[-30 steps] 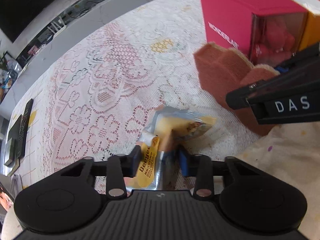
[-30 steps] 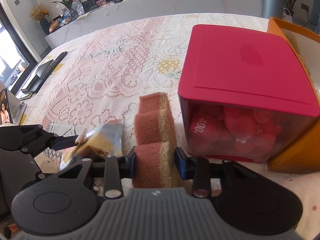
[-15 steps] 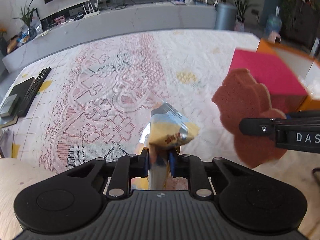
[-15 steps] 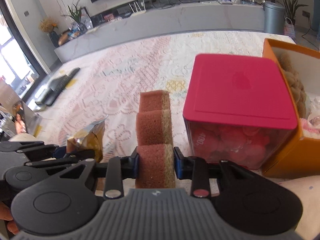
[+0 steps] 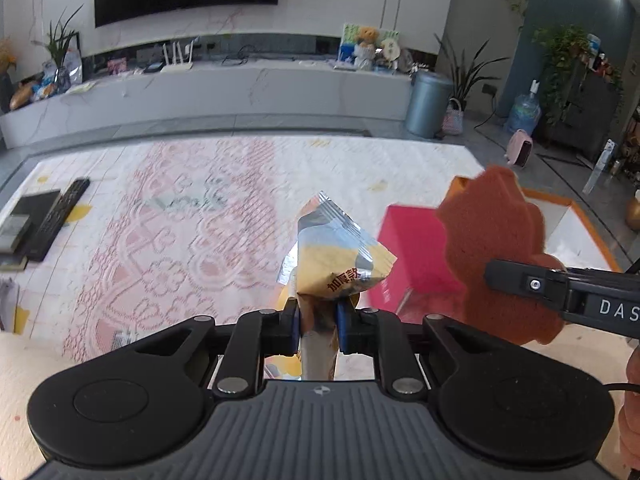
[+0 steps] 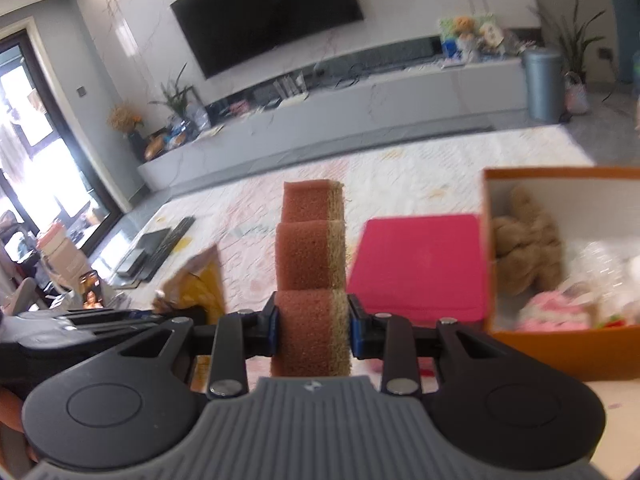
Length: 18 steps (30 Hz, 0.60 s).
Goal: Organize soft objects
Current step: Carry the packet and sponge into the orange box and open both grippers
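Observation:
My left gripper (image 5: 318, 330) is shut on a yellow and silver foil packet (image 5: 336, 252), held up above the lace-covered table; the packet also shows in the right wrist view (image 6: 200, 284). My right gripper (image 6: 312, 328) is shut on a lobed red-brown sponge (image 6: 312, 256) with a tan scouring side, held upright in the air. The sponge also shows in the left wrist view (image 5: 496, 240), to the right of the packet. An open orange box (image 6: 560, 344) to the right holds a brown plush toy (image 6: 524, 244) and pink and white soft things.
A pink-lidded box (image 6: 420, 264) stands between the sponge and the orange box. A remote control (image 5: 60, 216) and a dark flat device (image 5: 28, 212) lie at the table's far left. The lace tablecloth (image 5: 180, 216) covers the table.
Both grippers have risen from the table with their loads and tilted up, so the room's far wall and television now show. The orange box's inside has come into view.

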Tool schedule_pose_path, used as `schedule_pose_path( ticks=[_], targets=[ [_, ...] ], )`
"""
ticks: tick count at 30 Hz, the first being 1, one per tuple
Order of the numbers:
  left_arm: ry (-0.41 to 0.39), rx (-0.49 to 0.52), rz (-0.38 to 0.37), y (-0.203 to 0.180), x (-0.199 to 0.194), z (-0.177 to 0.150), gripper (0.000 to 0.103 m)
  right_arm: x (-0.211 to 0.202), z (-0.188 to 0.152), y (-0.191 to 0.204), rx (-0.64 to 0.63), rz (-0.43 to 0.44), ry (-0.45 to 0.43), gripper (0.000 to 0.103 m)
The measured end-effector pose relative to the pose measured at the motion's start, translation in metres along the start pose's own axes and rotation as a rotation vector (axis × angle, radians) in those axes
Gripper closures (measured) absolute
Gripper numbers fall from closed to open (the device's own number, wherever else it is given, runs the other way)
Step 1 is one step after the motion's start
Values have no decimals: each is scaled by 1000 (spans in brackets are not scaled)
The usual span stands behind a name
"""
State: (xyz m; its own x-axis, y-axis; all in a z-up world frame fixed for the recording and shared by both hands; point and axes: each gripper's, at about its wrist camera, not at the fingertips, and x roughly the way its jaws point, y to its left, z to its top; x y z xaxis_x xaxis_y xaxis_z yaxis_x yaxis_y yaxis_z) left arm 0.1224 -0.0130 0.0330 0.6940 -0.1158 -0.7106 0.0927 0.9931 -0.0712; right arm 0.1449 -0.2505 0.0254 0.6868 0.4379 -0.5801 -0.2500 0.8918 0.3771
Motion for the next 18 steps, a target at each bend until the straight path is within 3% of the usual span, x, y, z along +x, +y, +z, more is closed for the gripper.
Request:
schedule_pose_path(
  ticks=[10, 18],
  targets=[
    [-46, 59, -127, -61, 9, 36, 84, -57, 19, -74, 8, -175, -76, 72],
    [-22, 98, -279, -119, 35, 67, 84, -88, 50, -130, -27, -332, -104, 72]
  ],
)
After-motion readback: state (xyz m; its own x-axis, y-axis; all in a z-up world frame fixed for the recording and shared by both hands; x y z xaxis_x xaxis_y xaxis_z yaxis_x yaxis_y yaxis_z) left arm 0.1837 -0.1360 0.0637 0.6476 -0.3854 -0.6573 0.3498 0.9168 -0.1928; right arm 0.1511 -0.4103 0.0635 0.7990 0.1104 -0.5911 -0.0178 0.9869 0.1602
